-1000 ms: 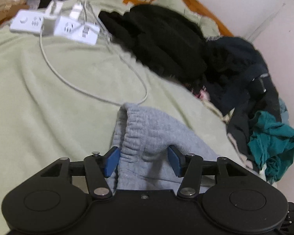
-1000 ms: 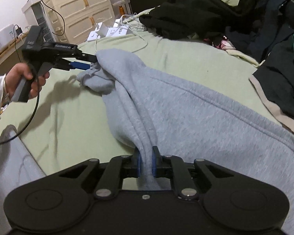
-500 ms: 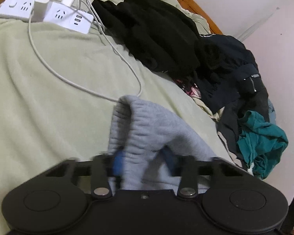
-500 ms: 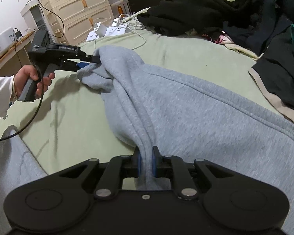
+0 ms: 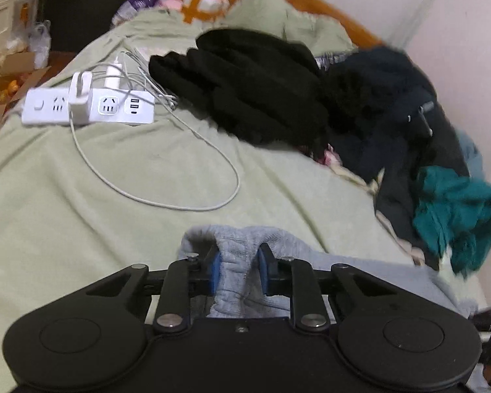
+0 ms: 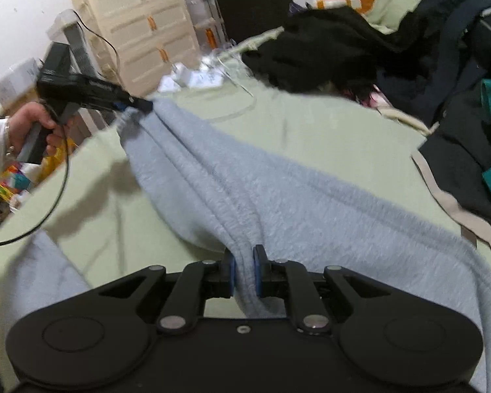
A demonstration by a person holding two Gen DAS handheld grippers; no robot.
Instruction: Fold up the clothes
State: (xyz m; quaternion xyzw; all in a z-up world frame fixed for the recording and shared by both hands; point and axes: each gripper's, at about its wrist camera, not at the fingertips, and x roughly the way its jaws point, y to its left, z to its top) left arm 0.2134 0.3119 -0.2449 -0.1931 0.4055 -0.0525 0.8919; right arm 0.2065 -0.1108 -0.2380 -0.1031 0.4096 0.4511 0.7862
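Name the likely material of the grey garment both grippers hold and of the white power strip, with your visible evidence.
Grey garment: probably a soft cotton-blend fleece knit; matte, fuzzy, with a ribbed cuff in the left gripper, and it drapes from the right gripper. White power strip: seemingly hard moulded plastic; smooth, rigid, crisp-edged.

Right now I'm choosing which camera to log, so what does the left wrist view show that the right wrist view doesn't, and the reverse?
Only the left wrist view shows the left hand-held gripper closed on the grey garment's ribbed edge, and the power strip's sockets clearly.

Only the right wrist view shows the right hand-held gripper pinching a fold, the garment's spread body, the cream drawers and the person's hand.

Both show the green bedspread, black clothes pile and teal garment.
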